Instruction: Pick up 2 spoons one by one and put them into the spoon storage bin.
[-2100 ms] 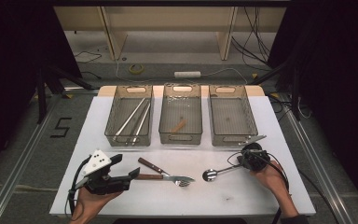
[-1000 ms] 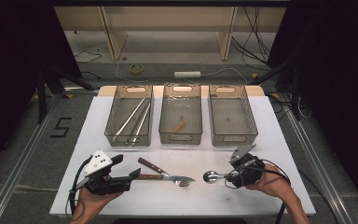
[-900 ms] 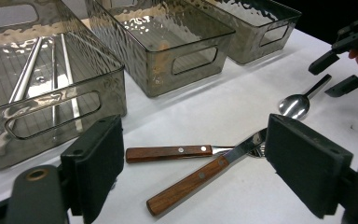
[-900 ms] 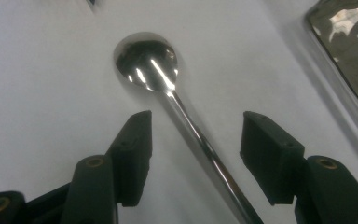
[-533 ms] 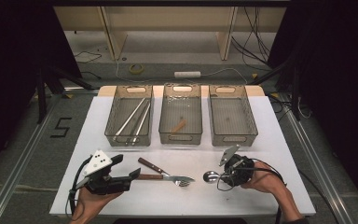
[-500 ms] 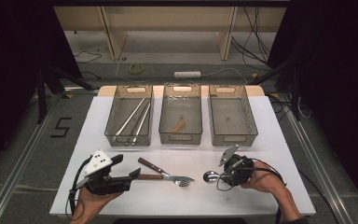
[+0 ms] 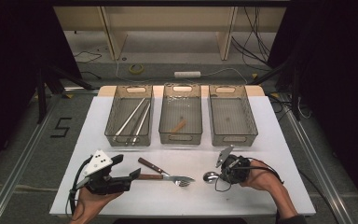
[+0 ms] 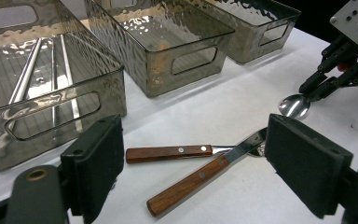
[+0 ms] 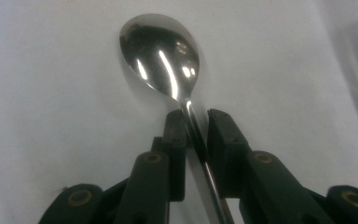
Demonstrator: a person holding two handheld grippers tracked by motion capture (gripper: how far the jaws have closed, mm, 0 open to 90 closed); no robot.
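A steel spoon [image 7: 209, 177] [image 9: 161, 56] lies on the white table [image 7: 270, 140] at the front right, bowl toward the left. My right gripper [image 7: 220, 175] [image 9: 196, 121] is low over it, and its jaws have just been closing. They stand narrowly either side of the spoon's handle, with thin gaps still showing. At the front left my left gripper [image 7: 127, 168] [image 8: 200, 163] is wide open and holds nothing. Just ahead of it lie a wooden-handled fork [image 7: 168, 178] [image 8: 191, 184] and a wooden-handled knife [image 7: 150, 166] [image 8: 168, 152], crossing. The left gripper view shows the spoon [image 8: 294, 105] and the right gripper [image 8: 310, 91] farther off.
Three clear smoky trays stand in a row at the back: the left tray [image 7: 110, 135] holds long metal utensils, the middle tray [image 7: 181, 137] a small wooden piece, and nothing shows in the right tray [image 7: 233, 137]. The table's front edge runs just below both hands.
My right gripper has moved left and down to the spoon, and its jaws have narrowed around the handle. The left gripper, fork and knife have not moved.
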